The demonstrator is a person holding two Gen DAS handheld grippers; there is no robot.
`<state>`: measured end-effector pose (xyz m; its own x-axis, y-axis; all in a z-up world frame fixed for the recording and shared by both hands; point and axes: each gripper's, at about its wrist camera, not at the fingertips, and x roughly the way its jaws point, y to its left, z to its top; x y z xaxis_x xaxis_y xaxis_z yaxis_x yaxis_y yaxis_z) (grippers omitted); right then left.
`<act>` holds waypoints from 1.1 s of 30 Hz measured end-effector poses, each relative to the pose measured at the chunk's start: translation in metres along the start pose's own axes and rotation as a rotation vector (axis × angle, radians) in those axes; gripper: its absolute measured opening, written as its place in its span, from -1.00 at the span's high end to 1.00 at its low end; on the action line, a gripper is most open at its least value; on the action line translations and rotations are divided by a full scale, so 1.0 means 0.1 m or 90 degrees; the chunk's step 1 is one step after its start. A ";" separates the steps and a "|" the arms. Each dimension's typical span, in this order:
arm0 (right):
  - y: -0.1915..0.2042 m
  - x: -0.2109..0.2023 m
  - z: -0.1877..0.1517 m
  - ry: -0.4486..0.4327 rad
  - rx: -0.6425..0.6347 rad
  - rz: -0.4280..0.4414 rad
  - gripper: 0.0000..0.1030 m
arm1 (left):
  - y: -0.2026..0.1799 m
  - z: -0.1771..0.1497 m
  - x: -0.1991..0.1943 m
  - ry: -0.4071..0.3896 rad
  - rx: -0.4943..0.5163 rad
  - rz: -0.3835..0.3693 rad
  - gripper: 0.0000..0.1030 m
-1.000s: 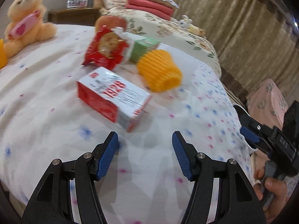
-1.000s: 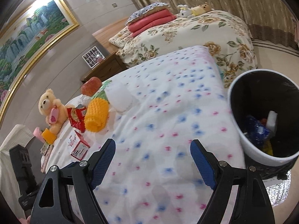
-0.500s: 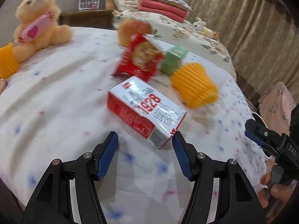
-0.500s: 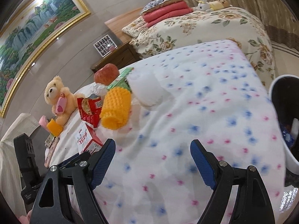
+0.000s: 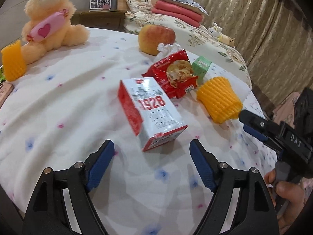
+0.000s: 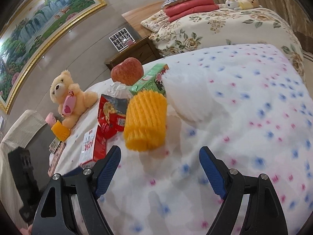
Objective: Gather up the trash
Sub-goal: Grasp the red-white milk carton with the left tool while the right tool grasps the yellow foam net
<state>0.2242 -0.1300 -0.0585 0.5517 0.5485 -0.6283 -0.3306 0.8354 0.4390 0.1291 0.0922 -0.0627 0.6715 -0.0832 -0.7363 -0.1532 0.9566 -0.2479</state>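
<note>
A red and white "1928" carton (image 5: pixel 152 112) lies on the bed just ahead of my open, empty left gripper (image 5: pixel 151 165). Behind it lie a red snack wrapper (image 5: pixel 174 78), a green carton (image 5: pixel 201 68), a crumpled tissue (image 5: pixel 168 48) and a yellow foam fruit net (image 5: pixel 220 99). In the right wrist view my right gripper (image 6: pixel 159 169) is open and empty, just short of the yellow net (image 6: pixel 145 122). The wrapper (image 6: pixel 109 115), the "1928" carton (image 6: pixel 92 147) and the green carton (image 6: pixel 150 80) lie to the net's left and behind it.
An apple (image 5: pixel 156 38), a teddy bear (image 5: pixel 49 21) and a second yellow net (image 5: pixel 12 63) sit further back on the flowered white bedspread (image 5: pixel 68 107). A white foam net (image 6: pixel 187 98) lies beside the yellow one. A second bed (image 6: pixel 225 25) stands beyond.
Both grippers have moved toward the pile of items. The carton now sits closer between my left fingers. The right view has swung left, and the black bin has left it.
</note>
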 end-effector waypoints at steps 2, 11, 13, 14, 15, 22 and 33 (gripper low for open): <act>0.01 0.08 0.05 0.005 0.001 0.006 -0.62 | -0.04 0.04 0.04 0.000 -0.001 0.005 -0.60; 0.06 0.32 0.12 0.025 -0.012 0.012 -0.16 | -0.13 0.19 0.23 0.013 0.018 0.058 -0.45; 0.07 0.32 0.11 0.026 -0.016 0.016 0.26 | -0.13 0.18 0.22 0.009 0.026 0.054 -0.20; 0.07 0.31 0.10 0.023 -0.016 0.018 0.28 | -0.12 0.17 0.21 0.007 0.026 0.045 -0.15; 0.08 0.28 0.09 0.020 -0.017 0.016 0.35 | -0.11 0.16 0.20 0.004 0.025 0.038 -0.11; 0.06 0.01 -0.03 0.005 -0.018 0.015 0.49 | -0.14 0.02 0.04 -0.013 0.043 0.010 0.05; -0.11 -0.46 -0.26 -0.019 0.000 0.001 0.51 | -0.41 -0.24 -0.17 -0.024 0.063 -0.062 0.08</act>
<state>0.1825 -0.1632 -0.0515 0.5737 0.5489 -0.6079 -0.3317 0.8343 0.4403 0.1066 0.0481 -0.0552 0.7064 -0.1681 -0.6876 -0.0148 0.9677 -0.2517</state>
